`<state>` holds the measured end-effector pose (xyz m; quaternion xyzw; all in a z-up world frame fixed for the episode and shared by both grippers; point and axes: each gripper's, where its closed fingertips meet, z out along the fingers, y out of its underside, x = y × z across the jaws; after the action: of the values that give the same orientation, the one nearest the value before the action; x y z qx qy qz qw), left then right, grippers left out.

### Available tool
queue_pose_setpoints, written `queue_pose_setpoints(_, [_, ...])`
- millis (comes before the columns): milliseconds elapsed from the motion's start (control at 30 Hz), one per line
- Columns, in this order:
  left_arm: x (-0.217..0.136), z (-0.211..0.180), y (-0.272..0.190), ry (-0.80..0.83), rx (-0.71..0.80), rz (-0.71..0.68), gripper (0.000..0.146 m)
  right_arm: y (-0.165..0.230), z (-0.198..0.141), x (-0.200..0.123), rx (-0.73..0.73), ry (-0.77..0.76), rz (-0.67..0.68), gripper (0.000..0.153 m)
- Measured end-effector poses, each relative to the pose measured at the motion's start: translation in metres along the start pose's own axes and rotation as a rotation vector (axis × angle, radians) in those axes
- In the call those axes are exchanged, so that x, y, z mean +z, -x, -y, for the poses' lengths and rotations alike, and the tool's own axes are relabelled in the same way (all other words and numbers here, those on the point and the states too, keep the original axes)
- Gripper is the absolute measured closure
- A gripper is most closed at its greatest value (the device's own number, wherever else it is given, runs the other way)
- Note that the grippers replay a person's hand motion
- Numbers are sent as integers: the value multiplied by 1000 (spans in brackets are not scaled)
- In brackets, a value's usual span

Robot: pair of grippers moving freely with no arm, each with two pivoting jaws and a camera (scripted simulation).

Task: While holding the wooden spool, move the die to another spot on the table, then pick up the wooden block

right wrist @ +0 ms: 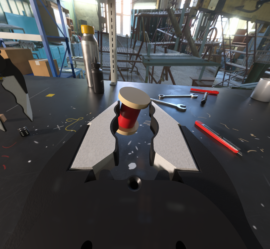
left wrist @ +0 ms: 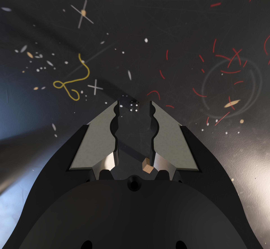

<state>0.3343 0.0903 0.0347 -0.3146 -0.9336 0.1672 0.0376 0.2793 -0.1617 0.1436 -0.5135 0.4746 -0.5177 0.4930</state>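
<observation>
The right gripper [right wrist: 134, 104] grips the spool [right wrist: 130, 113]; the left gripper [left wrist: 134, 104], jaws open and empty, should pinch the small, light, rigid die [left wrist: 134, 107] across 2 flat faces.

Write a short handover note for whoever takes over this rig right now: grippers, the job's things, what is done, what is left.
Right gripper: shut on the wooden spool, held tilted, clear of the table.
Left gripper: open, empty, pointing down.
Die: on the table just past the left fingertips.
Wooden block: lying under the left gripper, not gripped.
Done: spool held. Left: pick up the block; whether the die was already moved cannot be told.
</observation>
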Motion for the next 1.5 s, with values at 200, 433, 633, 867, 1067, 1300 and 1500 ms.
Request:
queue_pose_setpoints(200, [15,-15,1,139,31,-11,112,-9,8,-6,99,-49,5,113])
queue_pose_setpoints(433, [18,-22,1,168,38,-43,127,-7,10,-7,192,-67,57,113])
queue_pose_setpoints(633, [6,-10,14,102,30,-26,130,-7,15,-10,205,-88,69,113])
queue_pose_setpoints(867, [-79,-58,54,-59,-320,188,130,-11,18,-13,240,-111,67,113])
queue_pose_setpoints(1067, [-71,-157,38,130,-530,200,130,-5,20,-11,276,-115,106,113])
queue_pose_setpoints(1300, [-45,-185,27,238,-536,173,130,-6,19,-12,240,-110,86,113])
queue_pose_setpoints(1500, [-40,-184,22,205,-566,130,129,-5,18,-12,255,-107,97,113])
